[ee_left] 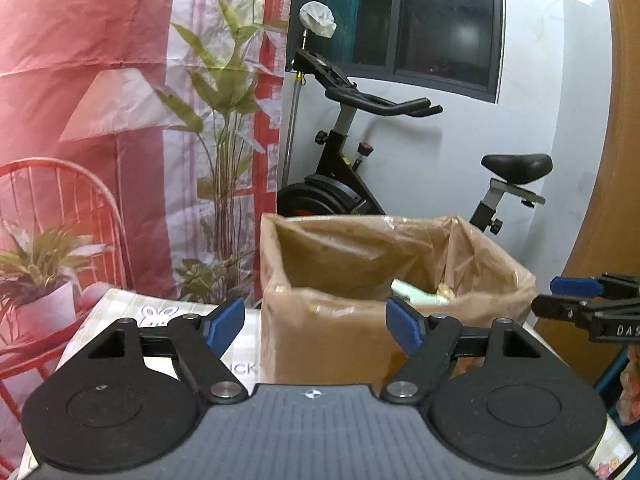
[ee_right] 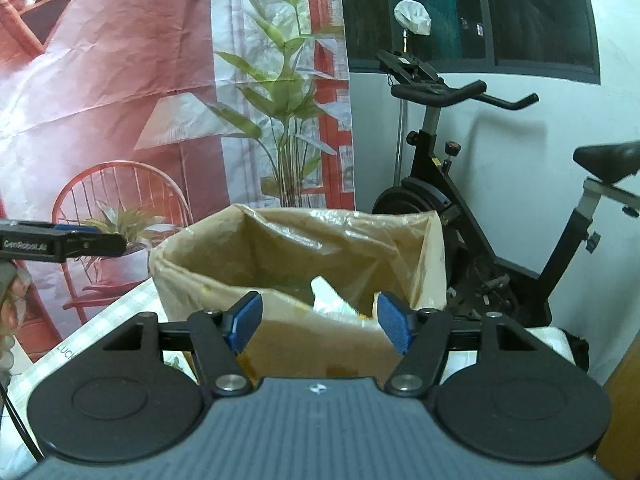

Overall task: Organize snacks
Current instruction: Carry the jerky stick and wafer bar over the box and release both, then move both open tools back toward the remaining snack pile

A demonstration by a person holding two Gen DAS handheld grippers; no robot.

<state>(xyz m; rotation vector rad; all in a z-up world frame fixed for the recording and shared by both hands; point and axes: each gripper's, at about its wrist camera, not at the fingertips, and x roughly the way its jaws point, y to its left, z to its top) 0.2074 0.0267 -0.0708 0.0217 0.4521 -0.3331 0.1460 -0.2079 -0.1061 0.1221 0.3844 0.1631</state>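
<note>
Both the left gripper point(ee_left: 316, 326) and right gripper point(ee_right: 320, 322) hang empty with jaws apart before the lined box point(ee_left: 340, 340), where at least 2 snacks point(ee_left: 416, 294) already lie, so little seems left

Exercise bike point(ee_left: 360, 168) by dark window point(ee_left: 440, 20); printed backdrop point(ee_left: 100, 80) w/ plants left
</note>
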